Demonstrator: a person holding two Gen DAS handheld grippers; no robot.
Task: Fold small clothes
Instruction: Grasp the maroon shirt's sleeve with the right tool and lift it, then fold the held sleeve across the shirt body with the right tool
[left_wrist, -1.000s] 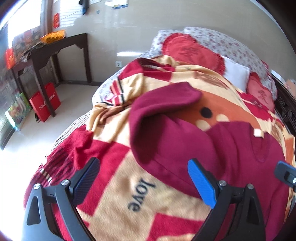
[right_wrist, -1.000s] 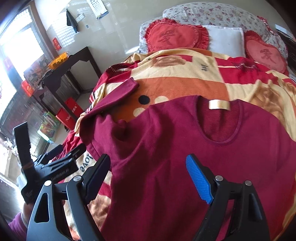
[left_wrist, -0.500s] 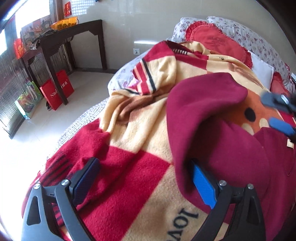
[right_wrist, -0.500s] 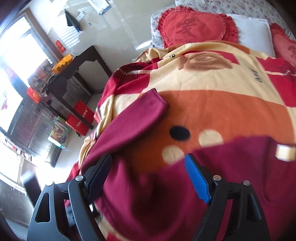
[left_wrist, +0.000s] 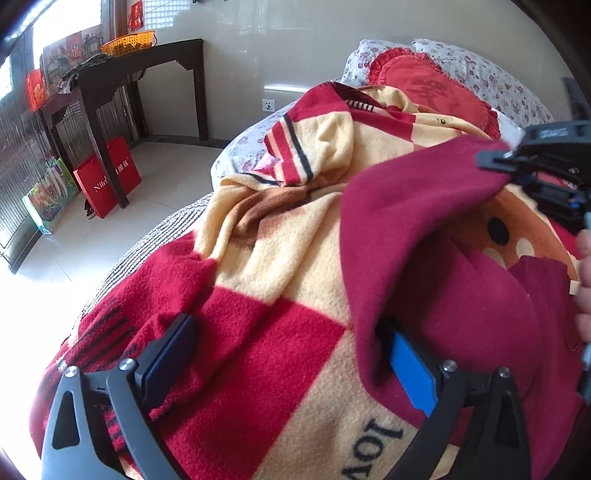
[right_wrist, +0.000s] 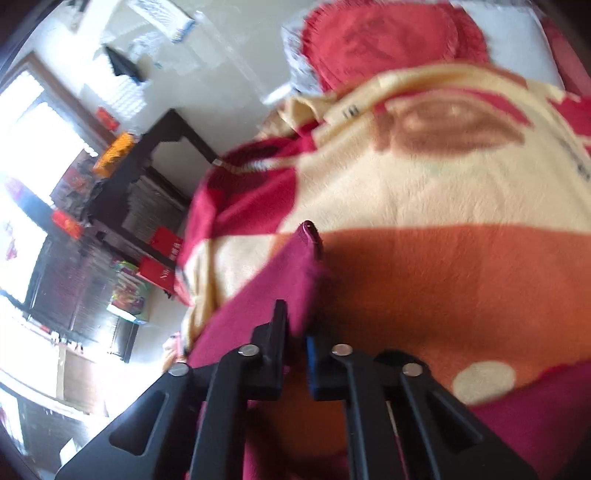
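Observation:
A dark red long-sleeved top (left_wrist: 461, 280) lies on a red, cream and orange blanket (left_wrist: 280, 266) on a bed. Its sleeve (left_wrist: 417, 184) stretches up and right. My right gripper (right_wrist: 296, 332) is shut on the sleeve cuff (right_wrist: 291, 280); it also shows in the left wrist view (left_wrist: 517, 173) at the sleeve's end. My left gripper (left_wrist: 291, 354) is open, low over the blanket, its blue fingertip (left_wrist: 410, 365) tucked under the sleeve's lower edge near the shoulder.
Heart-shaped red cushions (left_wrist: 436, 88) and a floral pillow (left_wrist: 491, 77) lie at the bed's head. A dark wooden table (left_wrist: 140, 74) with an orange basket stands by the wall at left. Red gift bags (left_wrist: 107, 177) sit on the tiled floor. The bed edge drops off left.
My right gripper moved forward to the sleeve cuff and shut on it. My left gripper slid closer, its blue finger now under the sleeve edge, still open.

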